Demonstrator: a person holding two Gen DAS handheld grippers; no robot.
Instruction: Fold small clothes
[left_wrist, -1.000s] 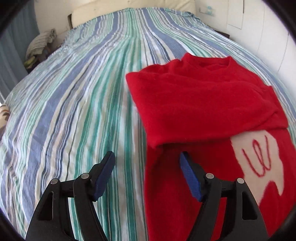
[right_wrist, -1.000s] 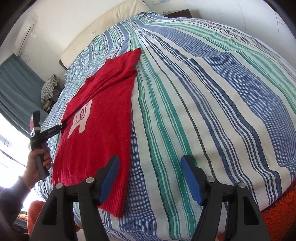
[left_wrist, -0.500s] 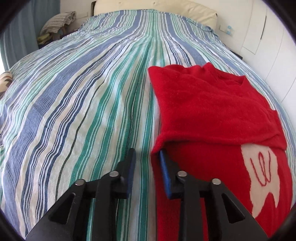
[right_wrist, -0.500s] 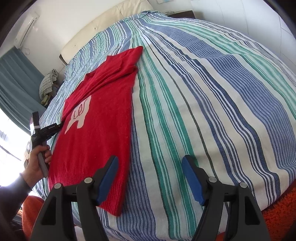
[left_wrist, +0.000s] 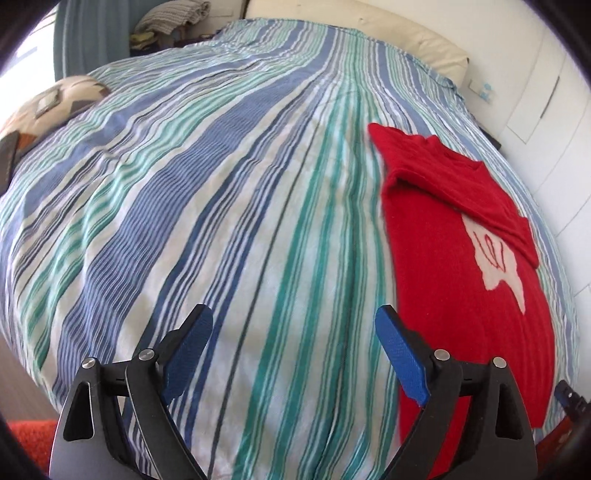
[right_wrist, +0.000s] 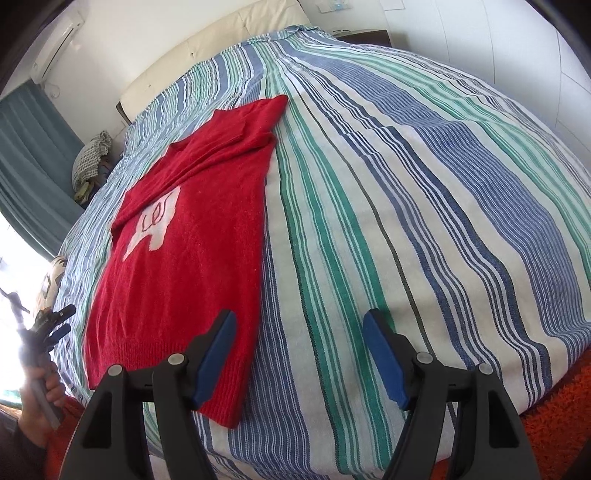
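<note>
Your left gripper (left_wrist: 293, 354) and right gripper (right_wrist: 299, 356) both gape wide, gripping nothing. The red sweater (right_wrist: 192, 236) lies flat on the striped bedspread (right_wrist: 388, 192), right of your left claw, its hem under the right claw's left pad (right_wrist: 216, 356). A folded-over sleeve (left_wrist: 461, 192) hides part of the white motif (left_wrist: 498, 254).

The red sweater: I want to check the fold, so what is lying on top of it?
A folded-over sleeve lies across the chest of the red sweater, hiding the top edge of the white patch. What lies beneath the sleeve is covered.

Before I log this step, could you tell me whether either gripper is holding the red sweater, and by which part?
Nothing is held. The left gripper and right gripper are both open, with the red sweater lying free on the striped bedspread.
</note>
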